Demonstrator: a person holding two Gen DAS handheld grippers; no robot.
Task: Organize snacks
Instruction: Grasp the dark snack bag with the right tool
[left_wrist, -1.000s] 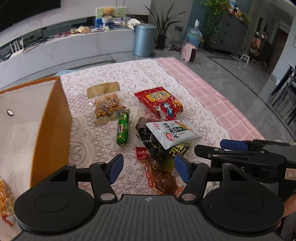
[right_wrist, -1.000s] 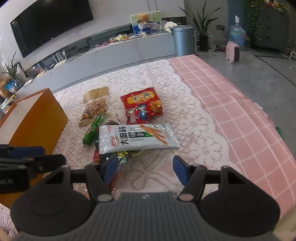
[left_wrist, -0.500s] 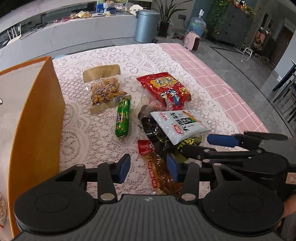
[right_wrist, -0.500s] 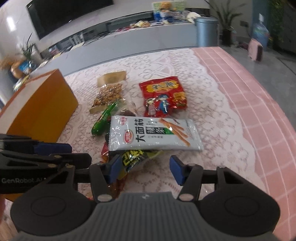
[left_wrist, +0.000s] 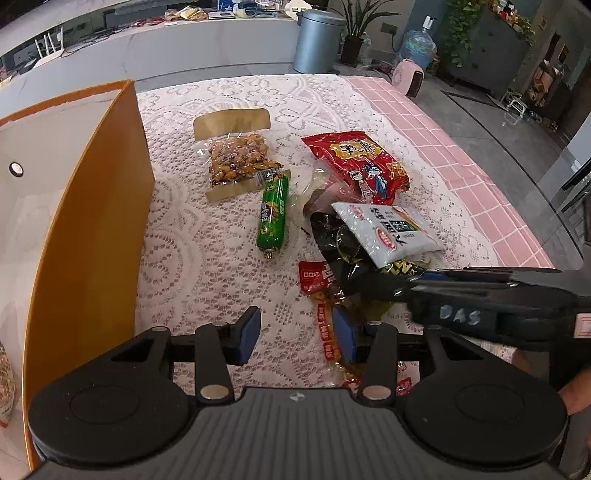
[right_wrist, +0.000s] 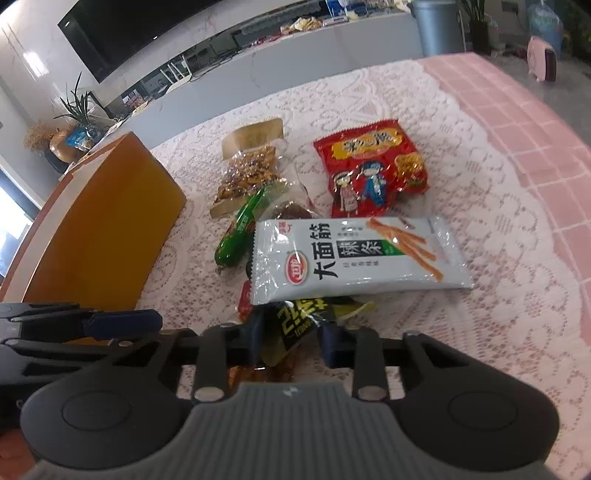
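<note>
Both grippers have advanced toward the snack pile since the earlier frames, and the right gripper (right_wrist: 290, 341) has narrowed its fingers around the corner of the black-and-yellow foil packet (right_wrist: 301, 317); firm contact cannot be confirmed. On the white lace tablecloth (left_wrist: 207, 236), the tall orange open-topped box (left_wrist: 92, 221) stands at the left edge. Near the cloth's centre lie the white-and-green noodle-stick pouch (right_wrist: 354, 254), resting on the black packet, and the red cartoon-printed snack bag (right_wrist: 373, 166) beyond it. Further left are the clear peanut bag (left_wrist: 236, 160) and the green sausage stick (left_wrist: 273, 218). The left gripper (left_wrist: 295, 336) is released, hovering above the red-labelled clear strip packet (left_wrist: 327, 325).
</note>
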